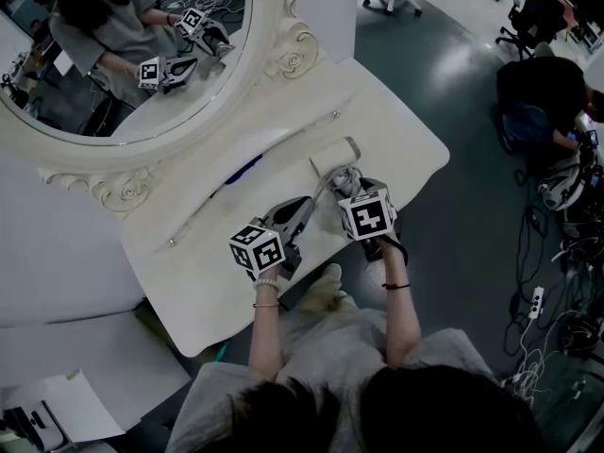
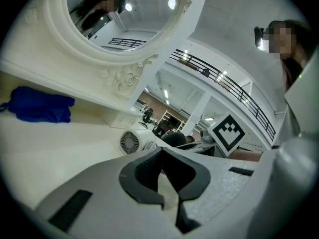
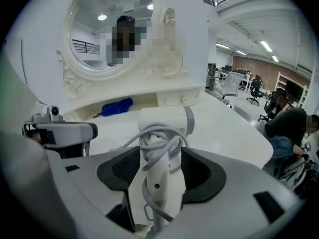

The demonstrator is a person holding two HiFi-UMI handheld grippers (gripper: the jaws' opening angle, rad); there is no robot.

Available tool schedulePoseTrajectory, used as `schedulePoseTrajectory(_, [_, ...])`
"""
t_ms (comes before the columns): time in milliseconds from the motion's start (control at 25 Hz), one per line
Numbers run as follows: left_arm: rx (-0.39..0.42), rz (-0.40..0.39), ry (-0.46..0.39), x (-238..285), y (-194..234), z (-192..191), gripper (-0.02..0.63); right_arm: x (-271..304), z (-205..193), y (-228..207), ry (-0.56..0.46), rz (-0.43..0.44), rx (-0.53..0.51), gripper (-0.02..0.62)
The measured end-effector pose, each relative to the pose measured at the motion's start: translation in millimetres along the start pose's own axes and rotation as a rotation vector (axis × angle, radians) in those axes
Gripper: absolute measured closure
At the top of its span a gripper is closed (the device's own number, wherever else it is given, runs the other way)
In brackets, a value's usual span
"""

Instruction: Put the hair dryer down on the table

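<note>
The white hair dryer (image 1: pixel 336 156) lies on the white dressing table (image 1: pixel 401 140), its grey cord wound round the handle. In the right gripper view the handle (image 3: pixel 158 176) runs between the jaws of my right gripper (image 3: pixel 159 158), which stand wide, the pads just off it, and the barrel (image 3: pixel 164 119) points away. In the head view my right gripper (image 1: pixel 353 185) is right behind the dryer. My left gripper (image 1: pixel 300 209) hovers just left of it, shut with nothing in it. The left gripper view shows its closed tips (image 2: pixel 162 151) and the dryer's round rear grille (image 2: pixel 130 142).
A blue cloth (image 1: pixel 243 170) lies on the low shelf under the oval mirror (image 1: pixel 142 55), also visible as the cloth (image 3: pixel 114 107). On the dark floor to the right are a seated person (image 1: pixel 538 102), office chairs (image 1: pixel 528 17) and loose cables (image 1: pixel 557 281).
</note>
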State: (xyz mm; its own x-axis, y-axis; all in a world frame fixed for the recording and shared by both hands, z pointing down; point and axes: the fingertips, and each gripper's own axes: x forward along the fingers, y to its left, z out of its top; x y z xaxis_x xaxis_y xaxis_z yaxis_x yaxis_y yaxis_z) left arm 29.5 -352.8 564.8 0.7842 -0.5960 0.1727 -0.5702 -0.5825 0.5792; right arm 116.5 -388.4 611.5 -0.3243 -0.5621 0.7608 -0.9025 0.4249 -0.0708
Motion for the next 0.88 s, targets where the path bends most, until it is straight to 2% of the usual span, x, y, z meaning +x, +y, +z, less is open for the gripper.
schedulePoseTrajectory(160, [0.023, -0.019, -0.003, 2, -12, 1, 0.601, -20, 12, -1, -0.073, 0.026, 0.049, 0.359])
schedulePoseTrajectory(560, [0.105, -0.043, -0.027, -7, -42, 11, 0.601, -59, 30, 7, -0.222, 0.078, 0.134, 0.577])
schedulePoseTrajectory(880, [0.164, -0.056, -0.048, -22, -64, 15, 0.601, -84, 34, 30, -0.305, 0.185, 0.148, 0.594])
